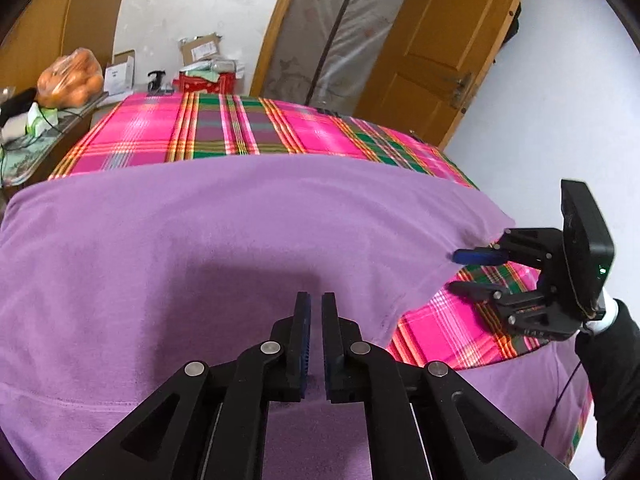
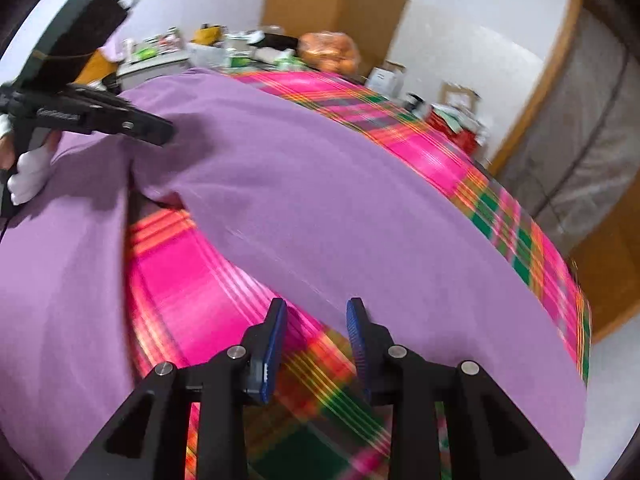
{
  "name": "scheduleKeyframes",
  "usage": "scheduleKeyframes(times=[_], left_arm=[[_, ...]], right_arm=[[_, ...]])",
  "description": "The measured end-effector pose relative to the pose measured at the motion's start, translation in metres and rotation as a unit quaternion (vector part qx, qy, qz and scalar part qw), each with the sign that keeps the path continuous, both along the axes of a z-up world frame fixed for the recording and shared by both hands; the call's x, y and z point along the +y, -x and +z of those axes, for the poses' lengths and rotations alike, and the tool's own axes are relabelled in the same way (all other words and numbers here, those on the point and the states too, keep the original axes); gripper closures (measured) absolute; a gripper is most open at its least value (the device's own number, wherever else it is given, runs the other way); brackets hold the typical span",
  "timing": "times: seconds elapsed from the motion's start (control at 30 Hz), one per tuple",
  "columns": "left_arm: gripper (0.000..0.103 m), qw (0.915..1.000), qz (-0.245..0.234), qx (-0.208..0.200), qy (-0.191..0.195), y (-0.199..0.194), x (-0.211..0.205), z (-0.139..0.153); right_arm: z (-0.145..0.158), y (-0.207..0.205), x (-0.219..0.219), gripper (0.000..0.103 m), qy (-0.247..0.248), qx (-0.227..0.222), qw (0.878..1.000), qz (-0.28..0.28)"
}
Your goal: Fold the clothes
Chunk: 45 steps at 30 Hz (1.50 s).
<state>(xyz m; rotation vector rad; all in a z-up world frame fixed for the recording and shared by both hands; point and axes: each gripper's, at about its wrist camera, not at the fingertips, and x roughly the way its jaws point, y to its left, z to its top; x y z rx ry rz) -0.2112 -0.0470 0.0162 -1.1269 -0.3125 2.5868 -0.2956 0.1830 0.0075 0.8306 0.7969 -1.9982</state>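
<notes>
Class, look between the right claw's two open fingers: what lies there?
Only the bare plaid bedspread; the right claw holds nothing. The purple garment's edge lies just beyond its tips. The right wrist view shows this.

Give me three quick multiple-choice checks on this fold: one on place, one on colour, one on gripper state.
1. Where does the purple knit garment lie?
A. on the pink plaid cloth
B. on the floor
C. on a chair

2. What colour are the right gripper pads?
A. red
B. blue
C. white

3. How does the left gripper stand?
A. wide open
B. clamped on the plaid cloth
C. nearly shut, nothing between the pads

Key: 1 A, the pink plaid cloth shows around the garment; 2 B, blue pads line the fingers; 3 C, only a thin gap shows, above the garment.
</notes>
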Motion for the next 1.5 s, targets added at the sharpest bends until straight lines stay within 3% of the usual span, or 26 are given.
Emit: scheduleKeyframes(times=[0.23,0.3,0.33,0.37,0.67,0.87,1.0,1.13,1.23,1.4,1.5], left_arm=[[0.098,0.9997,-0.013,-0.008,0.02,0.0,0.008,-0.006],[0.098,0.9997,-0.012,-0.01,0.016,-0.001,0.007,-0.007],[0.098,0.9998,-0.011,-0.011,0.015,-0.001,0.006,-0.007],[0.098,0.9997,-0.011,-0.01,0.017,-0.002,0.006,-0.007],[0.098,0.9998,-0.014,-0.001,0.016,-0.005,0.007,-0.002],[0.098,0.9991,-0.036,0.012,0.022,-0.008,0.02,0.001],[0.094,0.9981,-0.052,0.011,0.031,-0.01,0.029,-0.001],[0.094,0.9988,-0.041,0.007,0.024,-0.009,0.025,-0.002],[0.094,0.9991,-0.036,0.001,0.021,-0.008,0.022,-0.004],[0.094,0.9987,-0.044,0.003,0.025,-0.009,0.024,-0.004],[0.093,0.9984,-0.049,0.004,0.029,-0.01,0.027,-0.004]], right_arm=[[-0.002,0.002,-0.028,0.074,-0.005,-0.01,0.999,0.042],[-0.003,0.004,-0.027,0.081,-0.004,-0.024,0.999,0.045],[-0.003,0.006,-0.027,0.095,-0.003,-0.031,0.998,0.047],[-0.003,0.007,-0.027,0.101,-0.003,-0.038,0.998,0.048],[0.0,-0.003,-0.01,0.103,-0.021,-0.066,0.996,0.054],[0.016,0.01,-0.002,0.096,0.072,-0.059,0.996,-0.006],[0.01,0.017,-0.021,0.095,0.093,-0.069,0.993,-0.02],[0.005,0.01,-0.042,0.095,0.095,-0.08,0.992,0.003],[-0.004,0.0,-0.053,0.095,0.067,-0.086,0.994,0.031],[0.0,-0.006,-0.035,0.091,0.038,-0.106,0.992,0.049],[0.008,0.001,-0.005,0.091,0.051,-0.09,0.995,0.01]])
